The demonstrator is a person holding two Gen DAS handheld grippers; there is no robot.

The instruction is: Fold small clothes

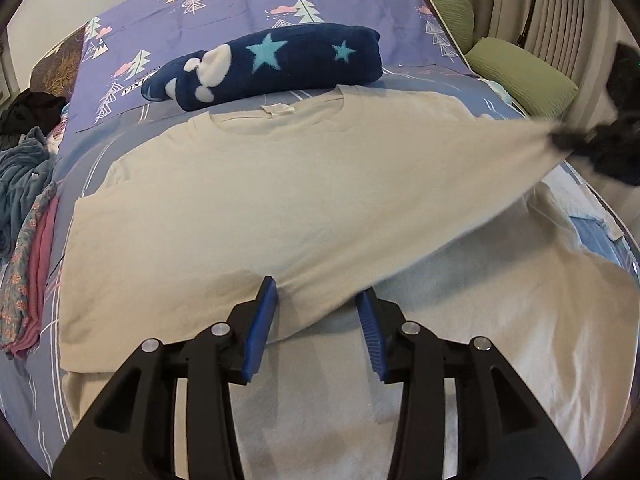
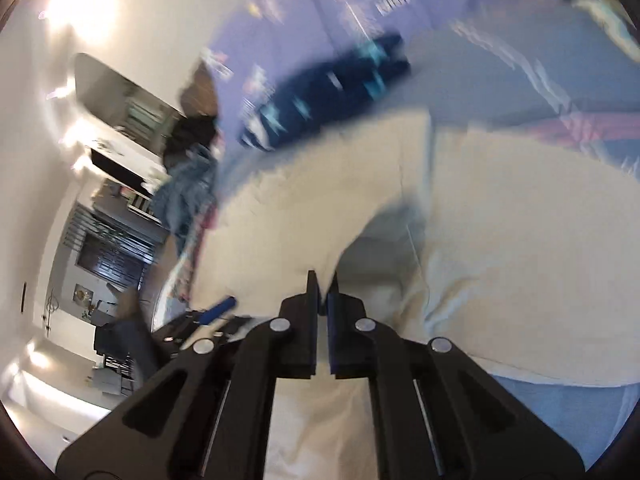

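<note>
**Purple bedspread, cream T-shirt spread and pulled at one corner**

Purple bedding (image 1: 248, 12) printed with trees is covered by a cream T-shirt (image 1: 248, 208), laid flat with its collar toward a rolled navy star blanket (image 1: 280, 64). The left gripper (image 1: 318, 312) is seen with its blue pads parted about halfway, the shirt's folded edge lying between them without being pinched. The right gripper (image 2: 323, 292) is closed tight on a corner of the shirt, which is drawn taut and lifted off the bed. Loose clothes (image 1: 28, 184) are heaped at the left edge.
</note>
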